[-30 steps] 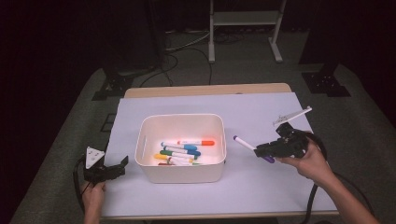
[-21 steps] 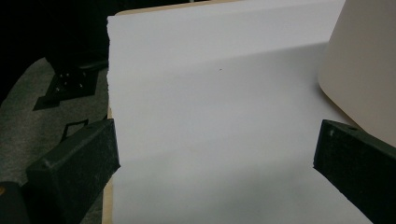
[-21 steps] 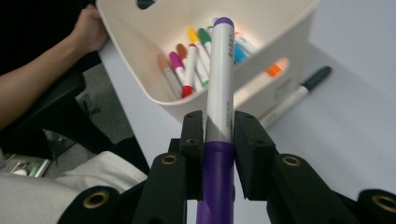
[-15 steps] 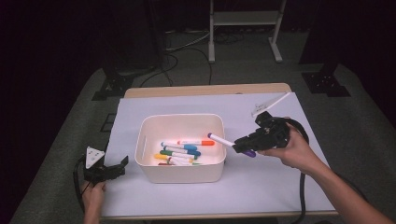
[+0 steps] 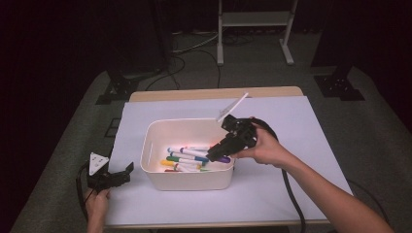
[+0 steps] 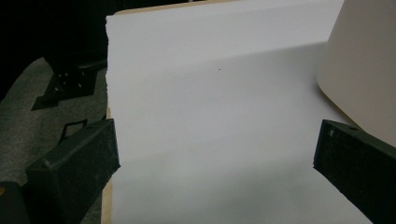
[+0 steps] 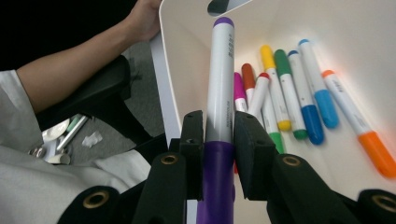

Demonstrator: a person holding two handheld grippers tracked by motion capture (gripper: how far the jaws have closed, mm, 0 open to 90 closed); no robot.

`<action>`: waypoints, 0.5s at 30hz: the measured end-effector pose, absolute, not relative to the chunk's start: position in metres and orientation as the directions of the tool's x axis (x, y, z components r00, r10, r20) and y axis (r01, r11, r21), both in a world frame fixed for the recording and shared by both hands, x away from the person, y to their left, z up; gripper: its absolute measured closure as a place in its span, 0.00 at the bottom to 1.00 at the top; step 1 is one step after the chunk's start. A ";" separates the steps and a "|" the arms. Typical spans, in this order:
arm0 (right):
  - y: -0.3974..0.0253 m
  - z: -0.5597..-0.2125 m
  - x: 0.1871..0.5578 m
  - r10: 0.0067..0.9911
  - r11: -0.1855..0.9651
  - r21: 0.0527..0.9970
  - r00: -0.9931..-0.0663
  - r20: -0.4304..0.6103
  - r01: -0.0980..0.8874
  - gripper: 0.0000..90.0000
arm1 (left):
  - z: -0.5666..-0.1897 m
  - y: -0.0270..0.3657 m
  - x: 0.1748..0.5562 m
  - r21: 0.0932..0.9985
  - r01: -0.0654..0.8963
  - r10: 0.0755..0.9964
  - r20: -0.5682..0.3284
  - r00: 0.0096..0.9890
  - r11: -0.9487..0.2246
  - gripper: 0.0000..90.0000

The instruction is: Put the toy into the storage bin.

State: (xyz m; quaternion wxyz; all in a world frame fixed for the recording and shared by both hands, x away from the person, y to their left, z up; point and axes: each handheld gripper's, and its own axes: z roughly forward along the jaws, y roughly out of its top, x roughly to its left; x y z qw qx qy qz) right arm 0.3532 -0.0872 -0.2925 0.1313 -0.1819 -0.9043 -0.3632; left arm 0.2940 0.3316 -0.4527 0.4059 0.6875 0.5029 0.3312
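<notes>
A white bin (image 5: pixel 151 141) stands mid-table and holds several coloured markers (image 5: pixel 187 154). My right gripper (image 5: pixel 216 155) reaches over the bin's right side, shut on a purple-capped white marker (image 7: pixel 219 93) that points down into the bin (image 7: pixel 187 56). In the right gripper view several markers (image 7: pixel 299 102) lie on the bin floor beyond it. My left gripper (image 5: pixel 121 175) rests at the table's front left corner, its jaws wide apart with nothing between them. In the left gripper view the fingers (image 6: pixel 74 163) frame bare white tabletop, with the bin's wall (image 6: pixel 364 74) at the right.
White sheet (image 5: pixel 291 126) covers the wooden table; bare sheet lies right of and behind the bin. A cable (image 5: pixel 291 194) trails from the right gripper along the forearm. Dark stands (image 5: pixel 121 87) and a white frame (image 5: pixel 252 29) sit on the floor beyond the table.
My right gripper has carried the purple marker leftward from the open table to above the bin and tipped it down inside. The left gripper has stayed put.
</notes>
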 end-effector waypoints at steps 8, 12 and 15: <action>-0.039 -0.320 0.369 0.194 0.750 0.538 -0.906 0.377 0.385 0.82 | -0.453 0.332 0.294 0.893 0.419 0.960 0.044 0.276 -0.161 0.00; -0.026 -0.329 0.370 0.191 0.780 0.507 -0.910 0.367 0.368 0.82 | -0.453 0.332 0.294 0.894 0.417 0.960 0.046 0.277 -0.163 0.00; -0.020 -0.334 0.370 0.189 0.793 0.491 -0.912 0.364 0.360 0.82 | -0.453 0.332 0.294 0.895 0.415 0.960 0.046 0.277 -0.163 0.00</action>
